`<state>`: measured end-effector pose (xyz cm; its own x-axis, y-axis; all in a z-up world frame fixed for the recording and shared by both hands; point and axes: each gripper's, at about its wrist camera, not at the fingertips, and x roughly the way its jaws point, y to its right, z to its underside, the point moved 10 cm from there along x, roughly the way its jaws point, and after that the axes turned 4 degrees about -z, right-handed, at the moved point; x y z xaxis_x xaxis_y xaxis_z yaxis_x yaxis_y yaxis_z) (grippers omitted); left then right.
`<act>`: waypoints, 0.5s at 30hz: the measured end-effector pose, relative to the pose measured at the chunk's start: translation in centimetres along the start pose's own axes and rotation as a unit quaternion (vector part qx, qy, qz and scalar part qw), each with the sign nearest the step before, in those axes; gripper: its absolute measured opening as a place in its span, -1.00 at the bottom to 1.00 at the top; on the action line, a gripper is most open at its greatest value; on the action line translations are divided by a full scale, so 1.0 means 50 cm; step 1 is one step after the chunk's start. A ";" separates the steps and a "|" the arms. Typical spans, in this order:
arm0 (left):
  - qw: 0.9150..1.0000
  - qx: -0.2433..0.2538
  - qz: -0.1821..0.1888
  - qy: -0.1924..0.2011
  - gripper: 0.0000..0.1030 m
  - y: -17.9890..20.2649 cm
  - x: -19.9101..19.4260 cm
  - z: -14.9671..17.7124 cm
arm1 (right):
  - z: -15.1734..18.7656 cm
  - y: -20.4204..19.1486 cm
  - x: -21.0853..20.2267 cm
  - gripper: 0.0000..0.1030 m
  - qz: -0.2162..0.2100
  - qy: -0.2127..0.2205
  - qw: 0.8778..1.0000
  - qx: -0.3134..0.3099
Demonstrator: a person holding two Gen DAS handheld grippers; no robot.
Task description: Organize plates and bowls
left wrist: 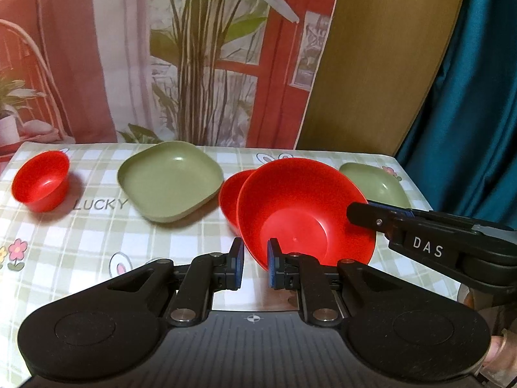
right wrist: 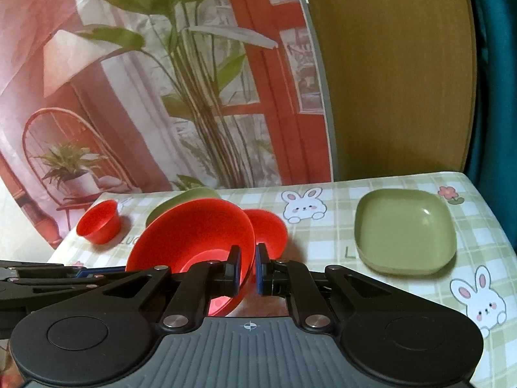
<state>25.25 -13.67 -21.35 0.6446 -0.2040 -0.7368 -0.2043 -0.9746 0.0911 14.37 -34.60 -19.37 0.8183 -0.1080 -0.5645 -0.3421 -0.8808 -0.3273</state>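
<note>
red bowls [left wrist: 303, 213] and olive-green plates [left wrist: 169, 182] on a green-and-white checked tablecloth [left wrist: 97, 242] printed with bunnies.

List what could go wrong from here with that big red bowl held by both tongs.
1. The large red bowl hangs tilted, pinched only at its thin rim by the left tongs and right tongs; it could slip or twist out.
2. The second red bowl sits right behind it, so a swing or drop may knock it.
3. If the hands pull apart unevenly, one grip could let go.
</note>
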 end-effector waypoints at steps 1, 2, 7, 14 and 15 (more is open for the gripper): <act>1.000 -0.001 0.001 -0.001 -0.69 0.001 0.009 -0.006 | -0.007 0.005 0.008 -0.83 0.001 -0.001 1.000 0.001; 1.000 -0.003 0.002 0.000 -0.69 0.002 0.017 -0.013 | -0.013 0.010 0.016 -0.83 0.001 -0.001 1.000 0.001; 0.999 -0.027 0.013 -0.014 -0.69 -0.003 0.074 -0.038 | -0.033 0.031 0.066 -0.83 0.001 -0.011 1.000 0.000; 0.999 -0.033 0.009 -0.033 -0.69 -0.014 0.139 -0.055 | -0.038 0.055 0.142 -0.83 0.002 -0.029 1.000 0.003; 0.999 -0.034 0.009 -0.035 -0.69 -0.016 0.142 -0.054 | -0.037 0.058 0.153 -0.83 0.003 -0.032 0.999 0.004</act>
<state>31.96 -14.59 -24.85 0.5882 -0.2167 -0.7792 -0.1637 -0.9754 0.1477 20.49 -38.81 -23.21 0.7855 -0.0838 -0.6132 -0.3503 -0.8770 -0.3289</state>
